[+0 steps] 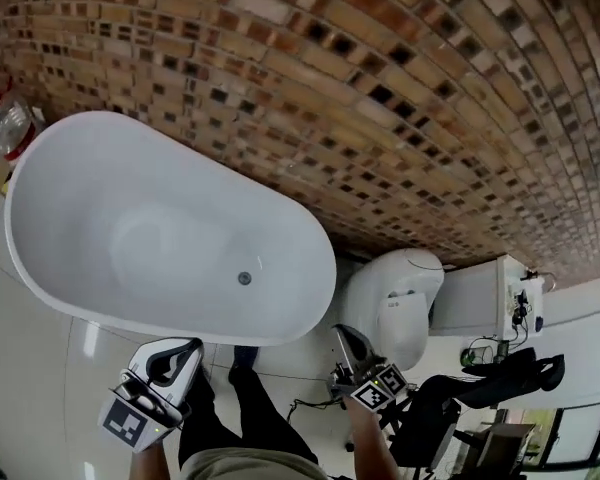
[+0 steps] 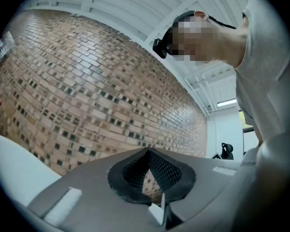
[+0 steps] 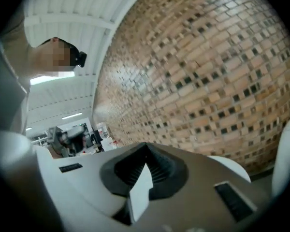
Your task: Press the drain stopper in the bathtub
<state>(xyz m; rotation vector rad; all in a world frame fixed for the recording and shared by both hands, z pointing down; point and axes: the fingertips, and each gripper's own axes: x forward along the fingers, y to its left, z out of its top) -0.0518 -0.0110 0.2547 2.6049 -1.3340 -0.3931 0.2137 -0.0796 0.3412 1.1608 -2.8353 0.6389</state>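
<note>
Head view puts the drain stopper (image 1: 244, 278) on the floor of the white bathtub (image 1: 100, 168), toward the end nearest the toilet (image 1: 405, 288). It is a small grey disc with nothing on it or beside it. You hold the 2 claws low, outside the tub's near rim and well apart from the stopper. The left claw (image 1: 185, 353) is by your leg and the right claw (image 1: 348, 340) is on the toilet side.

Left gripper view shows the left claw (image 2: 148, 154) with its tips met and only a slim window behind them, through which the brick wall (image 2: 87, 91) shows. It has hold of nothing. Right gripper view shows the same of the right claw (image 3: 145, 146): tips together, nothing gripped. By my judgement the press has not begun.

Watch 3 things from here:

- **Aim:** Both claws point up at the wall, not down into the tub. You must tip 1 of them over the rim, and a hurried swing could knock the tub's edge.
- **Skidding:** The tub floor looks glossy and curved. A closed tip that lands off centre may skid off the small disc and scrape the enamel.
- **Angle:** A slanted push could tilt the stopper instead of seating it, so come down as near to straight above it as the reach allows.
</note>
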